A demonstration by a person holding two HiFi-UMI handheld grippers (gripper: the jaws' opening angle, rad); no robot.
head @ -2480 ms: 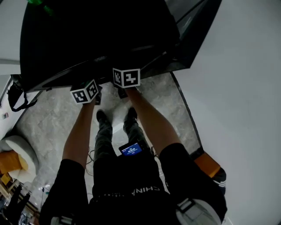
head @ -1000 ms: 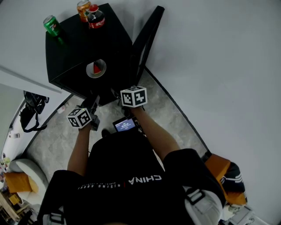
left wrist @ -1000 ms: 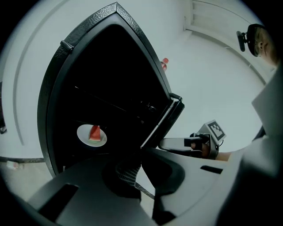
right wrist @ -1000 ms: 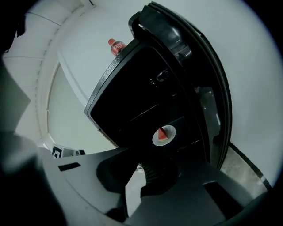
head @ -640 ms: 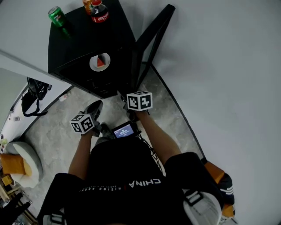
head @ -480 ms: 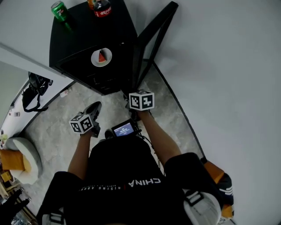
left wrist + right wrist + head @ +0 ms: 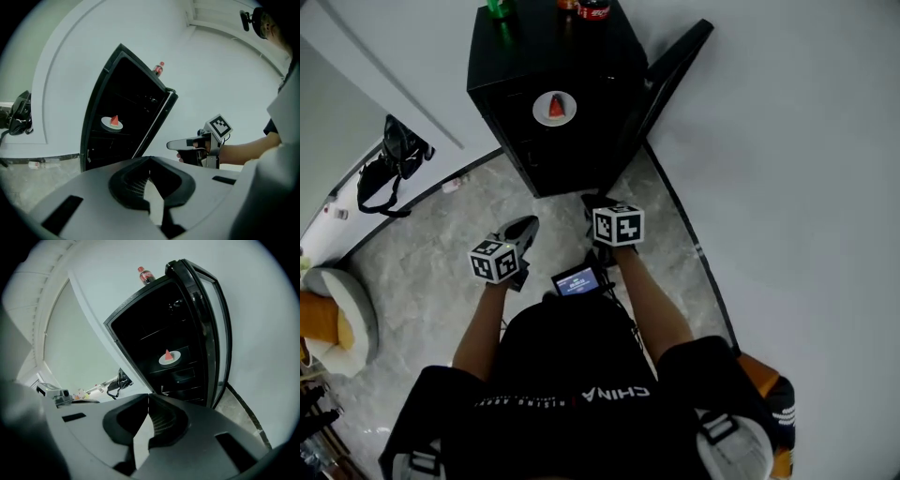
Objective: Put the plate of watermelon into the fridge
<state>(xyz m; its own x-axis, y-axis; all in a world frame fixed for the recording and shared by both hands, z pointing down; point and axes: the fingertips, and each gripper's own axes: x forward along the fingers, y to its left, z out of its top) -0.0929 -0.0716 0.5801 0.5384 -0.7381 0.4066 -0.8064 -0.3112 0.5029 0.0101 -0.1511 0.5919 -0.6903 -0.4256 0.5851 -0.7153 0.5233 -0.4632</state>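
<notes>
The white plate (image 7: 554,108) with a red watermelon slice (image 7: 114,120) stands on a shelf inside the open black fridge (image 7: 546,56). It also shows in the right gripper view, where the plate (image 7: 169,357) sits on a middle shelf. My left gripper (image 7: 525,225) and right gripper (image 7: 591,201) hang low over the floor, well back from the fridge. Both are shut with nothing between the jaws, as the left gripper (image 7: 150,158) and right gripper (image 7: 149,395) show in their own views. The fridge door (image 7: 670,70) stands open to the right.
A cola bottle (image 7: 593,9) and a green can (image 7: 497,7) stand on top of the fridge. A black bag (image 7: 389,159) hangs by the wall at the left. A white round seat (image 7: 337,300) is at the far left. A white wall runs along the right.
The grippers have drawn back from the fridge and the person has stepped away. The plate, unseen 2.5 s ago, now rests on the shelf with neither gripper near it.
</notes>
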